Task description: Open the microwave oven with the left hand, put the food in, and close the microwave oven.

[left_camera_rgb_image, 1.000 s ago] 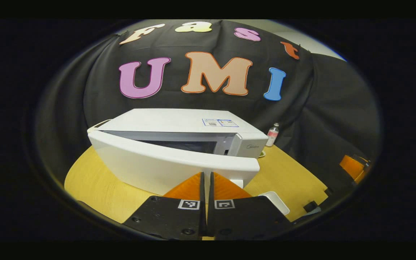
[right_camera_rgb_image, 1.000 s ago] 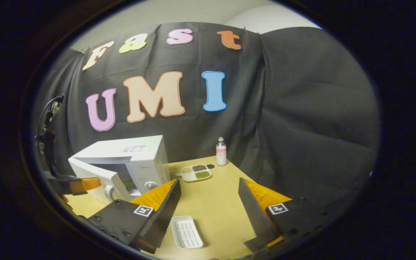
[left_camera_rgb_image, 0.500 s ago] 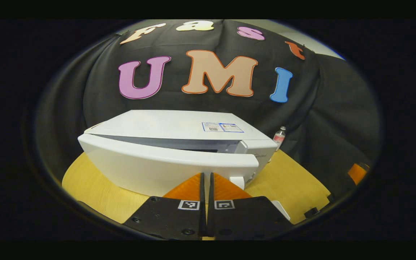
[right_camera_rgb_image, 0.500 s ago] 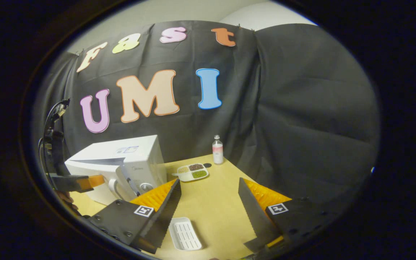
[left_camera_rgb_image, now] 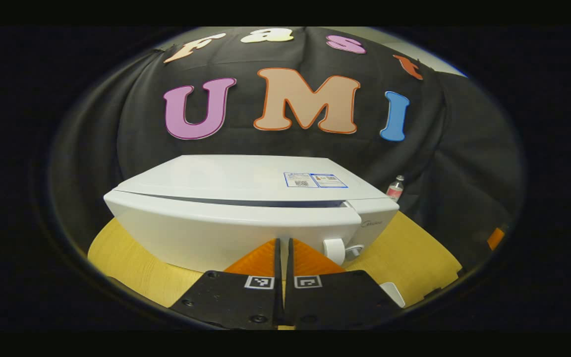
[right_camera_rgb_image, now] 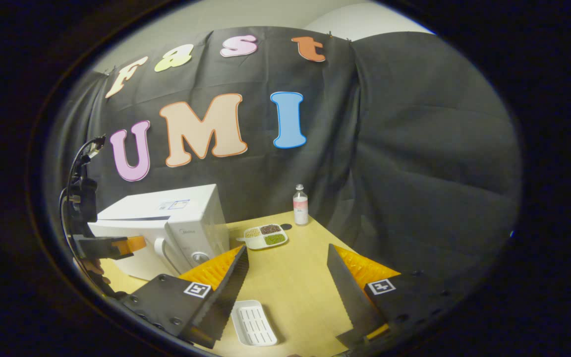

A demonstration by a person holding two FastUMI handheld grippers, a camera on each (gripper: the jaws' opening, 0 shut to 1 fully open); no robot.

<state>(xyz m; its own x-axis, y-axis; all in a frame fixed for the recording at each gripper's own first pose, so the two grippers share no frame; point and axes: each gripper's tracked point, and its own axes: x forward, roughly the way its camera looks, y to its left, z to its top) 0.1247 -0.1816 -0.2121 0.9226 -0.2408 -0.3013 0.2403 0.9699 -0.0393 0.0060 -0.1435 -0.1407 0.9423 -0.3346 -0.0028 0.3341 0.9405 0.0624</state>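
On the yellow table [right_camera_rgb_image: 285,277], the white microwave oven [left_camera_rgb_image: 246,218] is positioned at 12 o'clock from the left gripper [left_camera_rgb_image: 283,248], whose two fingers are pressed together with nothing between them and are held against the door [left_camera_rgb_image: 206,233], which is seen nearly flush with the oven body, a thin dark seam being visible along its top edge. At 6 o'clock in the right gripper view, the right gripper [right_camera_rgb_image: 288,270] is held above the table with its fingers spread wide apart and nothing between them, a white ribbed tray [right_camera_rgb_image: 254,322] being located just below its left finger. A divided food plate [right_camera_rgb_image: 264,236] is placed at 11 o'clock from that gripper, just right of the oven, and a small bottle [right_camera_rgb_image: 300,205] is stood upright beyond it near the black cloth.
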